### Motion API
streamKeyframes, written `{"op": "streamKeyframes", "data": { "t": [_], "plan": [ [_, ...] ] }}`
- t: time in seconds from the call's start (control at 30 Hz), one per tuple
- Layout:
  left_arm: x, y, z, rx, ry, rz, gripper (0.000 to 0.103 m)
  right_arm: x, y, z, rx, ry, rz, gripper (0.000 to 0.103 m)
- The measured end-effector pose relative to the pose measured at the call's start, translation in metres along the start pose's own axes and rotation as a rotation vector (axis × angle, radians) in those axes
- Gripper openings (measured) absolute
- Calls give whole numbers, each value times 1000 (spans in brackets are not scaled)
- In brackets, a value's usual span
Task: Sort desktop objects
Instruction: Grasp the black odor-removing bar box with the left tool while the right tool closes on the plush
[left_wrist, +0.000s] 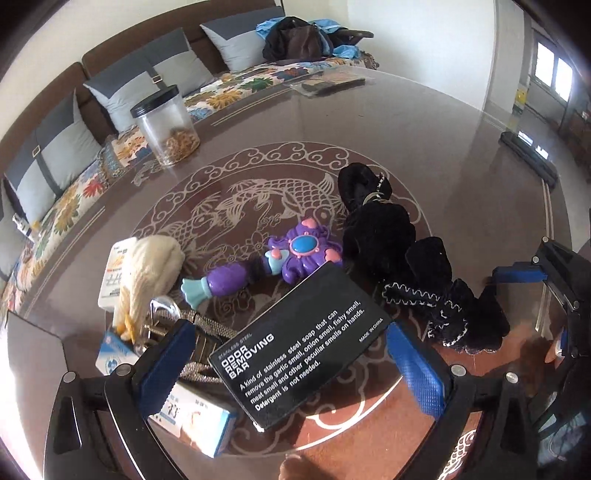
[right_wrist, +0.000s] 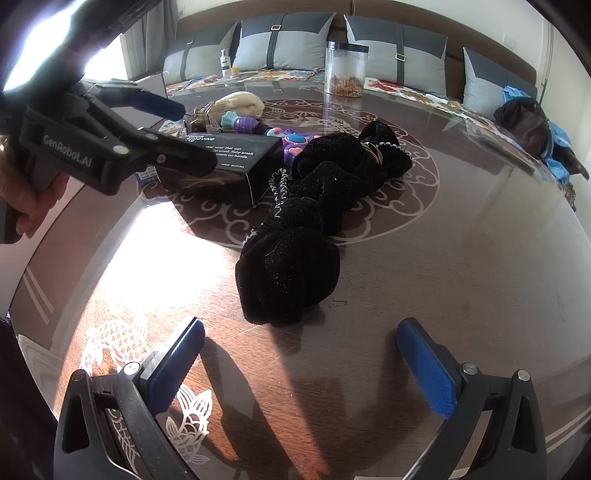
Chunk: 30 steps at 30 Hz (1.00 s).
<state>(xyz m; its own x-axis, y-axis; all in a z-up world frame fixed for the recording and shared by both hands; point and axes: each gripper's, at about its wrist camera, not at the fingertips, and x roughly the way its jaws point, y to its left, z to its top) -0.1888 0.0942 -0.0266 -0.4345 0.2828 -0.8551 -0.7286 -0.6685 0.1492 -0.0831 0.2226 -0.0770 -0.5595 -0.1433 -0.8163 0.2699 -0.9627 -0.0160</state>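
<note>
Ribbed blue pads line the fingers of the left gripper (left_wrist: 291, 363), whose jaws stand spread on either side of a matte black cardboard box (left_wrist: 301, 345) printed "ODOR REMOVING BAR"; whether the pads press its sides I cannot tell. At 9 o'clock from the box a flat white-and-blue packet (left_wrist: 199, 424) lies under a woven metallic strap (left_wrist: 207, 332). At 10 o'clock sit a ridged cream shell-shaped lump (left_wrist: 151, 269) and a white carton (left_wrist: 116, 273) just beside it. At 12 o'clock lies a glossy purple plastic toy wand (left_wrist: 277, 258) with a turquoise oval gem and pink hearts. Far off at 11 o'clock stands a clear cylindrical jar (left_wrist: 168, 125) with a black lid and tan bits at the bottom. At 2 o'clock sprawls a knotted black velvet garment (left_wrist: 391, 229) with white zigzag stitching, touching the box's far corner.

In the right wrist view the right gripper (right_wrist: 301, 367) hovers with jaws wide apart and empty over the polished brown table (right_wrist: 461, 277) with its pale fish inlay, the velvet bundle's rounded end at 12 o'clock, just clear of the pads. A hand (right_wrist: 29, 199) grips the left tool at 10 o'clock.
</note>
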Motion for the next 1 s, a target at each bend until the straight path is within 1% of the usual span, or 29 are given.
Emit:
{"op": "streamKeyframes", "data": {
  "t": [0.07,0.13,0.2,0.23,0.3,0.43,0.47,0.5,0.57,0.63,0.7,0.77,0.83,0.93,0.97,1.0],
  "plan": [
    [9,-4,8,43,10,-3,103,0,0,0,0,0,0,103],
    [14,-4,12,32,0,-54,103,0,0,0,0,0,0,103],
    [22,-4,11,10,20,-107,103,0,0,0,0,0,1,103],
    [26,-7,10,1,38,-148,103,0,0,0,0,0,1,103],
    [22,-14,2,22,34,-157,103,0,0,0,0,0,1,103],
    [3,-20,-18,38,53,-283,103,0,0,-1,0,0,1,103],
    [0,-20,-23,34,68,-296,103,0,0,-1,0,0,1,103],
    [-1,-21,-28,27,82,-294,103,0,0,-1,0,0,1,103],
    [1,-20,-33,-6,103,-249,103,0,0,-1,0,0,1,103],
    [8,-18,-34,-80,128,-195,103,0,0,-1,0,0,-1,103],
    [20,-16,-33,-164,169,-177,103,0,1,0,-3,2,0,103],
    [23,-25,-30,-180,163,-94,103,0,-1,2,-22,31,17,103],
    [23,-31,-29,-215,158,-64,103,-1,-8,4,-28,82,25,103],
    [21,-34,-32,-268,145,-25,102,-11,-35,2,81,81,73,103],
    [17,-34,-35,-281,118,-20,86,-15,-44,2,126,74,91,103],
    [14,-35,-37,-293,99,-14,82,-19,-51,3,155,63,102,103]
  ]
}}
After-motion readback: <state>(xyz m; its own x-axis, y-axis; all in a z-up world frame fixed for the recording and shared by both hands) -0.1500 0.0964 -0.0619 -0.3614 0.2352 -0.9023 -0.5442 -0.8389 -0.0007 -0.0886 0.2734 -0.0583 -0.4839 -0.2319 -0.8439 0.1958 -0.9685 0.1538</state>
